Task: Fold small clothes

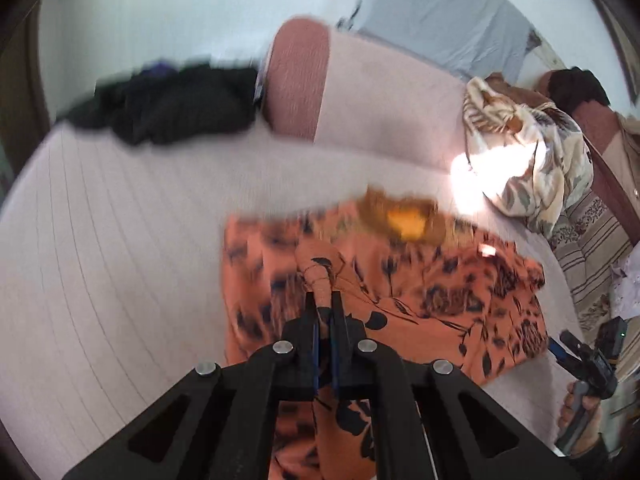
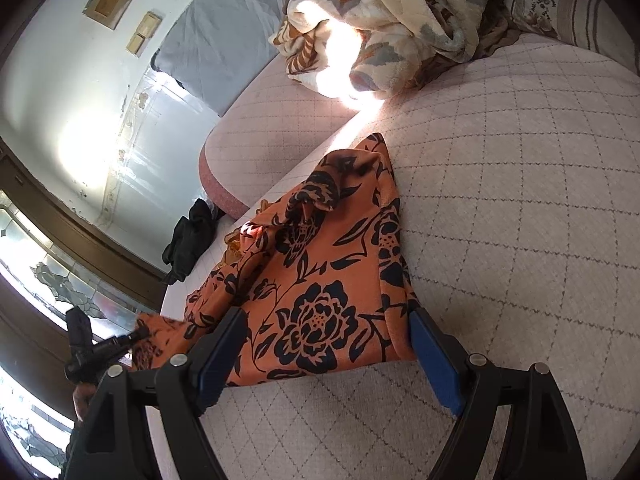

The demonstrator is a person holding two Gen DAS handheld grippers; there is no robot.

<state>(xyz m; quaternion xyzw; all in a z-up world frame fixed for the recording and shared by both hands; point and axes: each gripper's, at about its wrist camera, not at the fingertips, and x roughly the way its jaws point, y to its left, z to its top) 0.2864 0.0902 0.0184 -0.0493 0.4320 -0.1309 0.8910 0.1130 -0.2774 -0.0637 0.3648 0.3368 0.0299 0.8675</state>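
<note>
An orange garment with a black flower print [image 1: 420,280] lies on the pale quilted bed [image 1: 120,240]. My left gripper [image 1: 323,300] is shut on a bunched fold of the garment and holds it up. In the right wrist view the same garment [image 2: 320,280] lies spread before my right gripper [image 2: 326,320], which is open with its blue-padded fingers [image 2: 434,356] on either side of the garment's near edge. The left gripper also shows in the right wrist view [image 2: 136,336], and the right gripper shows in the left wrist view [image 1: 560,350].
A black garment [image 1: 172,104] lies at the far side of the bed beside a pink bolster [image 1: 340,92]. A crumpled floral blanket [image 2: 384,20] and a striped pillow [image 2: 568,12] sit at the bed's head. A wall and a window frame stand beyond.
</note>
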